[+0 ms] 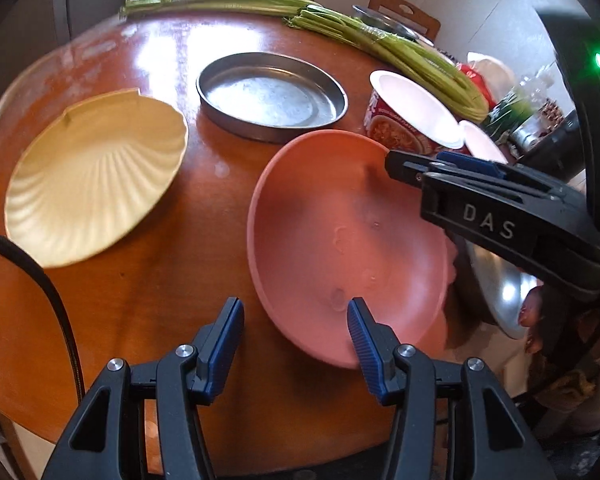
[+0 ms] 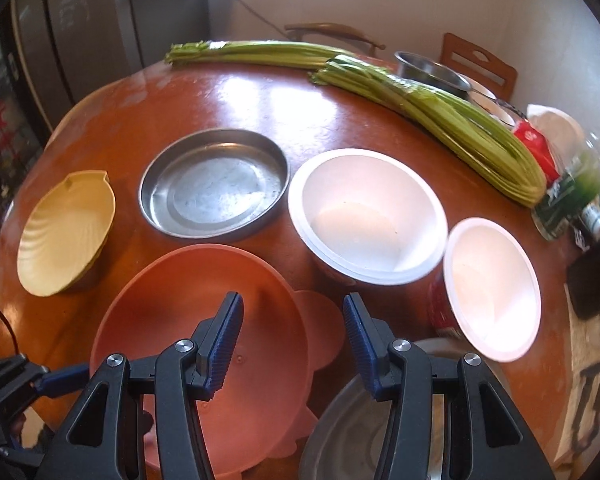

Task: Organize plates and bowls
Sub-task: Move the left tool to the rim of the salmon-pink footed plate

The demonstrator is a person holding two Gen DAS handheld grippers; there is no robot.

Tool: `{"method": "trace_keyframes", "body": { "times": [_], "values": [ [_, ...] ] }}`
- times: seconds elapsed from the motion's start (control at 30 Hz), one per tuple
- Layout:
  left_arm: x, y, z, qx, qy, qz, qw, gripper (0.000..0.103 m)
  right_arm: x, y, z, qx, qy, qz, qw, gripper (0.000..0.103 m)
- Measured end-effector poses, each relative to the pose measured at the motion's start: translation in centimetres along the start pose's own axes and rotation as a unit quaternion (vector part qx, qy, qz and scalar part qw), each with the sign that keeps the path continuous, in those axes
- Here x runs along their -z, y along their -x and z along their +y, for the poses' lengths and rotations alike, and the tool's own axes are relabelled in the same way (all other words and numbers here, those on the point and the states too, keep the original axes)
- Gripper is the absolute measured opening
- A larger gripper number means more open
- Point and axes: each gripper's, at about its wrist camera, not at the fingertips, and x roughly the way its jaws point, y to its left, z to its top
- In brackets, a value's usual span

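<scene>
A pink plate (image 1: 340, 232) lies on the round wooden table (image 1: 148, 280), in front of both grippers. My left gripper (image 1: 296, 320) hangs open over the plate's near-left rim, with its right finger (image 1: 360, 328) above the edge and nothing pinched. My right gripper (image 2: 294, 320) is open above the plate's (image 2: 204, 340) right edge, near an ear-shaped lobe. In the left wrist view the right gripper (image 1: 396, 162) reaches in over the plate's far rim. To the left sits a yellow shell-shaped plate (image 1: 92, 180), and beyond it a round metal pan (image 1: 272, 96). Two white paper bowls (image 2: 368, 216) (image 2: 492, 288) stand to the right.
Two bundles of celery (image 2: 440, 120) lie across the back of the table. A steel bowl (image 2: 340, 432) sits at the near right edge under my right gripper. Bottles and packets (image 2: 568, 200) crowd the right side, and a steel pot (image 2: 428, 70) stands at the back.
</scene>
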Motion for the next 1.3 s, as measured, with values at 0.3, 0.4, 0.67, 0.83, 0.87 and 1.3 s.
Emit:
{"method": "trace_keyframes", "body": {
  "times": [0.3, 0.4, 0.67, 0.83, 0.87, 1.3],
  "values": [
    [-0.5, 0.1, 1.3, -0.053, -0.007, -0.008, 0.9985, 0.054, 0.0, -0.7, 0.8, -0.032, 0.001, 0.018, 0.999, 0.054],
    [-0.6, 0.4, 2.5, -0.064, 0.001, -0.009, 0.9979, 0.054, 0.0, -0.5, 1.4, -0.039, 0.003, 0.019, 0.999, 0.054],
    [-0.7, 1.1, 5.1, -0.084, 0.036, -0.019, 0.9957, 0.055, 0.6, -0.1, 3.2, -0.082, 0.003, 0.035, 0.996, 0.054],
    [-0.7, 1.5, 6.8, -0.095, 0.059, -0.032, 0.9932, 0.055, 1.3, -0.2, 4.5, -0.104, 0.007, 0.046, 0.993, 0.054],
    [-0.7, 1.6, 7.2, -0.095, 0.065, -0.034, 0.9928, 0.055, 1.3, -0.2, 4.8, -0.110, 0.007, 0.046, 0.993, 0.054],
    [1.0, 4.0, 9.0, -0.024, 0.089, -0.045, 0.9947, 0.055, 2.0, -0.1, 5.2, -0.122, -0.002, 0.043, 0.992, 0.054]
  ]
}}
